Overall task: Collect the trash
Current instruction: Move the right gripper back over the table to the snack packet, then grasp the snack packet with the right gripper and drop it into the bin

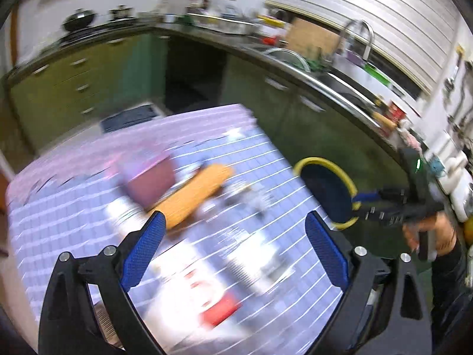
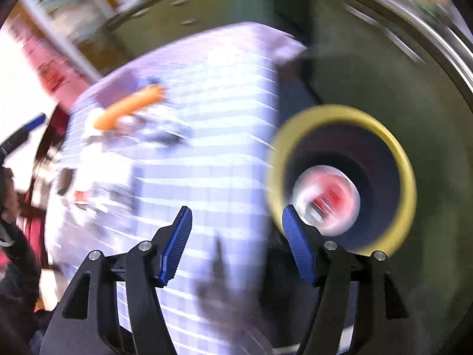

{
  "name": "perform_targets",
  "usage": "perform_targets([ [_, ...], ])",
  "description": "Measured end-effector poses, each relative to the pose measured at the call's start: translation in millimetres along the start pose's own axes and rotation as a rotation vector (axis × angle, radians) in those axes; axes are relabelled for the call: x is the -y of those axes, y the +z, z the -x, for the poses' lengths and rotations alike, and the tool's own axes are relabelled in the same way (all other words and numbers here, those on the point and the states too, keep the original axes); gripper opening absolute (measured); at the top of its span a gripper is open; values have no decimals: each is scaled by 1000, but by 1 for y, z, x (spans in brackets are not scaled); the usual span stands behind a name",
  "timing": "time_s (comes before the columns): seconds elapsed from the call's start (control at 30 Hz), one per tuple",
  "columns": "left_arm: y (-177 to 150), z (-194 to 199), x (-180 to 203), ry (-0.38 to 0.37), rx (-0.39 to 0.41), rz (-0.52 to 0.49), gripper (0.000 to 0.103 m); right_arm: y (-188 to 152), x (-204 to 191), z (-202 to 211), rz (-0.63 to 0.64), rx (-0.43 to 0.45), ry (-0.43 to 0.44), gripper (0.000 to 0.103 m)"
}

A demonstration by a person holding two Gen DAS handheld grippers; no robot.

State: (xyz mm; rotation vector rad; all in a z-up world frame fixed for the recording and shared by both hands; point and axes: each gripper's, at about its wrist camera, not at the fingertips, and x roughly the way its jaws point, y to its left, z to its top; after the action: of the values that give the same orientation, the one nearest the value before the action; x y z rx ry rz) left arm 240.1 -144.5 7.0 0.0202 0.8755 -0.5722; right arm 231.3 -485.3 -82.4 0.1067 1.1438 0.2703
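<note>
A table with a checked purple cloth [image 1: 260,159] holds blurred litter: an orange cylinder [image 1: 195,195], a maroon packet [image 1: 150,177], a white and red wrapper [image 1: 207,293] and small crumpled bits [image 1: 251,198]. My left gripper [image 1: 233,251] is open above the wrapper. A yellow-rimmed dark bin [image 1: 325,189] stands off the table's right edge. My right gripper [image 2: 236,245] is open beside the bin [image 2: 405,177]; it also shows in the left wrist view [image 1: 366,204]. A clear red-and-white item [image 2: 328,198] is inside the bin, just past my right fingertip.
Green kitchen cabinets [image 1: 74,82] and a steel counter with a sink and tap [image 1: 354,41] curve behind the table. Cluttered shelves [image 1: 443,136] stand at the right. The person's hand [image 1: 428,233] holds the right gripper. The orange cylinder [image 2: 130,106] shows far left in the right wrist view.
</note>
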Motion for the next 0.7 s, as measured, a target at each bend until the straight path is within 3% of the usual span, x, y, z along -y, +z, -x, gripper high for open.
perform_targets([
  [0.13,-28,31,-43,37,74,5,94,57,-51,-21,142,16,39,66],
  [0.27,-35,44,-80,60,168,5,96,98,-78,-65,225,-65,24,66],
  [0.47,-41,33,-117,159,220,3,96,110,-89,-112,248,-165,-53,60],
  [0.63,-43,22,-134,121,220,49,96,110,-92,-131,265,-204,-73,53],
  [0.7,-45,19,-137,122,218,58,96,110,-93,-135,270,-211,-77,46],
])
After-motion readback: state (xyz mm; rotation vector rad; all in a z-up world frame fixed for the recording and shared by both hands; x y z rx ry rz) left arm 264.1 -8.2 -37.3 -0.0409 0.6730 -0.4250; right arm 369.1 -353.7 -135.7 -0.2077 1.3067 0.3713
